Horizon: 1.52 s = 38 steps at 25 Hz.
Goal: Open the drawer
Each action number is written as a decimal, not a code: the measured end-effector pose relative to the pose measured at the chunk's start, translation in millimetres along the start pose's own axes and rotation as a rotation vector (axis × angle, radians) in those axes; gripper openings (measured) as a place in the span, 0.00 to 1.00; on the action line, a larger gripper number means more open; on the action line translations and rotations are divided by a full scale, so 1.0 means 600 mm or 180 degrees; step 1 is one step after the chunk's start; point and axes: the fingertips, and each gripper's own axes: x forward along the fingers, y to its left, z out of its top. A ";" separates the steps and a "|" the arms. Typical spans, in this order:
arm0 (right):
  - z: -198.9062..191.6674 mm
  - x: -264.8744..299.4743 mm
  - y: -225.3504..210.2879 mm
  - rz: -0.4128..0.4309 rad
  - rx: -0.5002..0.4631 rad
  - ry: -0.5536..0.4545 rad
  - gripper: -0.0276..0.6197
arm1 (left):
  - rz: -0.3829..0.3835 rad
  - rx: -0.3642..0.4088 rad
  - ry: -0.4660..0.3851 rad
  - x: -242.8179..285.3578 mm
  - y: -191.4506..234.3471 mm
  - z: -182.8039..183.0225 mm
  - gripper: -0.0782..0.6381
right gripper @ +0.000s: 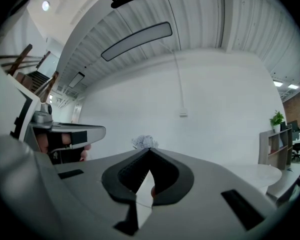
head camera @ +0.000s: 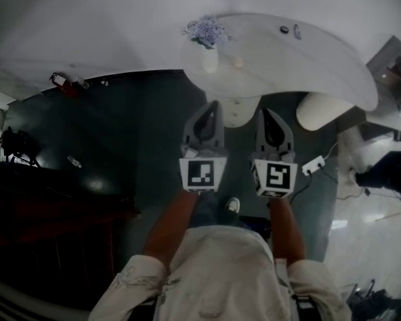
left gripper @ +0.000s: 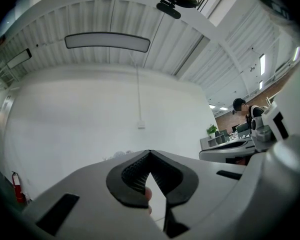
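This looks like an open-plan office or studio, not a home. A high ribbed ceiling (left gripper: 90,14) carries a long light panel (left gripper: 107,41), and strip lights (right gripper: 285,85) run further back. The wall (left gripper: 90,114) is plain white and the floor (head camera: 120,132) is dark and glossy. A fire extinguisher (left gripper: 18,188) stands at the foot of the wall. A curved white table (head camera: 307,52) holds flowers (head camera: 207,31). In the background there is a shelf (right gripper: 275,146) with a plant (right gripper: 276,119) on top, and a person (left gripper: 242,111) stands among the desks. Cables (head camera: 324,159) trail across the floor.
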 end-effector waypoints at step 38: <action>-0.580 0.196 0.061 -0.0229 -0.0095 0.0530 0.05 | -0.0331 -0.0149 0.0661 0.067 0.072 -0.591 0.10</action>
